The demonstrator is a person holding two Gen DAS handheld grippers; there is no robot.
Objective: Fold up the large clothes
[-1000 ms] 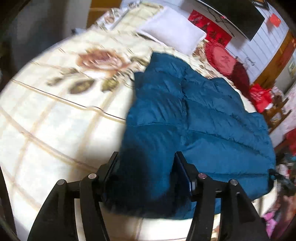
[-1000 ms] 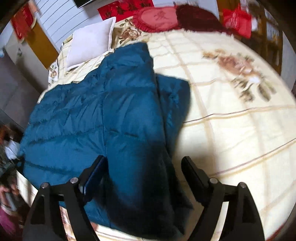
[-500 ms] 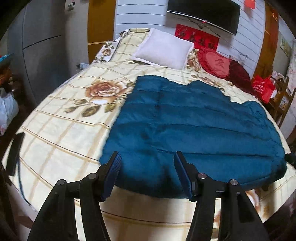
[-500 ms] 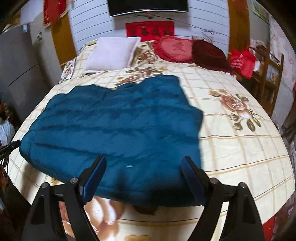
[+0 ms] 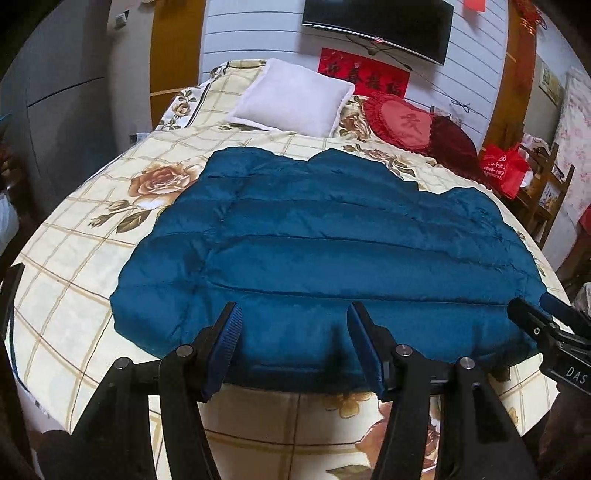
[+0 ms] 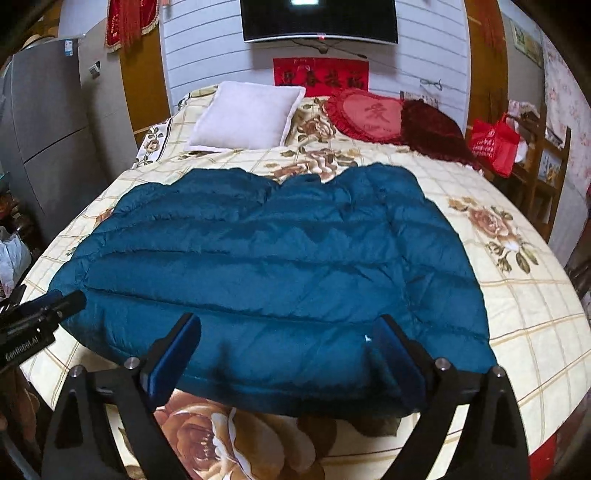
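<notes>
jacket: a teal quilted puffer jacket [image 5: 325, 258] lies spread flat across the middle of the bed [image 5: 74, 280], its padding stitched into broad horizontal channels; the fabric looks soft and matte, with a scalloped far edge and a rounded near hem that reaches close to the foot of the bed.
left gripper: the left gripper [image 5: 293, 347] hangs above the near hem, its black fingers [image 5: 225, 343] faced with ribbed blue pads; they stand partly spread with nothing between them, clear of the cloth.
right gripper: the right gripper [image 6: 286, 354] hovers over the same hem further along, its fingers [image 6: 173, 358] splayed wide, the jaws having just been opening; nothing is pinched between them, the jacket lying beneath.
cross view: each gripper's black tip shows at the edge of the other's camera, level with the jacket's corner.
bedspread: a cream bedspread [image 6: 524, 325] with a tan grid and large brown roses, smooth and slightly glossy.
pillows: at the head, a square pale pillow [image 5: 295, 99] of fuzzy fabric, a red heart-shaped cushion [image 5: 399, 120] with a ruffled rim and an embroidered character, and a dark maroon plush cushion [image 5: 452, 142] touching it.
wall: white horizontal panelling carries a curved black television [image 6: 319, 18], with a red paper banner [image 6: 321, 75] bearing gold characters below it.
beside the bed: a red shopping bag [image 6: 493, 144] sits on wooden furniture to the right; a grey cabinet [image 6: 44, 118] stands to the left.
</notes>
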